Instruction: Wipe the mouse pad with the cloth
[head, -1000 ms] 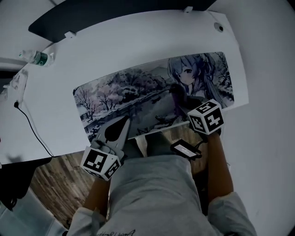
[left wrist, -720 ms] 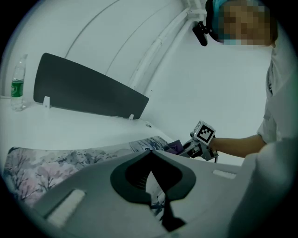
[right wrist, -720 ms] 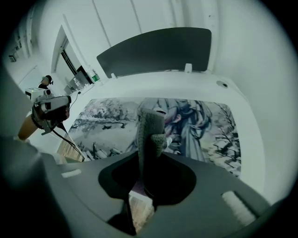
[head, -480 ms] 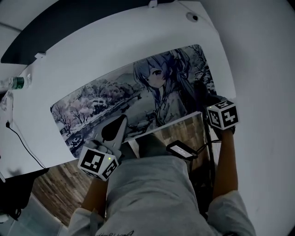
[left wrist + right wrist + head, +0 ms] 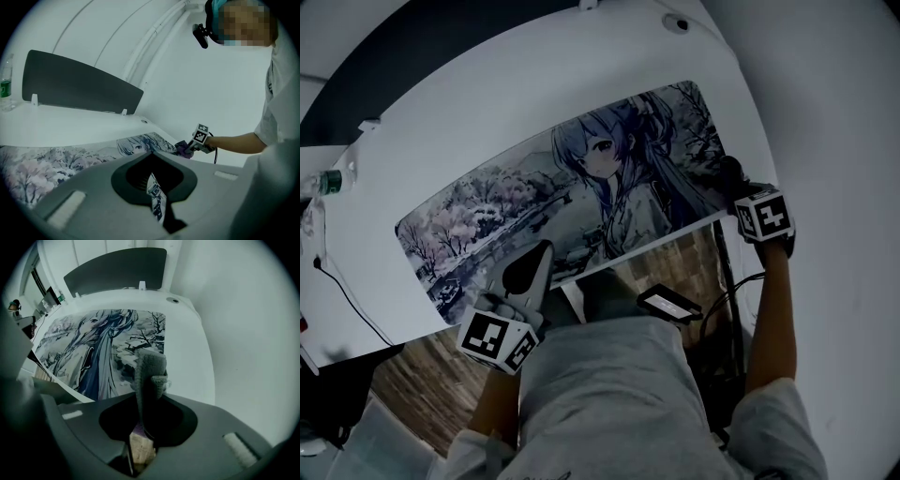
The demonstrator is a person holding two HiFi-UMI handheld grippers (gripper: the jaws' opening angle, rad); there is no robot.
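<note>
— What has the right tool (image 5: pixel 734 185) got?
— Its jaws are closed on a grey cloth (image 5: pixel 151 365), which stands up out of them in a folded wad. In the head view the tool sits at centre right. The cloth rests on the right end of the mouse pad (image 5: pixel 516 202), near its lower corner, just beside bare table.
— And the left tool (image 5: pixel 544 251)?
— It is lower left of centre, lying over the pad's near edge. Its jaws are together, and a strip of the printed pad shows pinched between them.
— Where is the pad itself?
— It is spread slantwise across the white table (image 5: pixel 487 112), from the left up toward the upper right, with its near edge along the table's edge. The two tools are well apart on it.
— Anything else around?
— A dark panel (image 5: pixel 403 52) stands along the table's far side. A bottle (image 5: pixel 328 180) is at far left, and a thin black cable (image 5: pixel 342 291) trails off the left side. A small dark device (image 5: pixel 668 303) sits in front of the person's shirt, with the wood floor (image 5: pixel 403 375) below.
</note>
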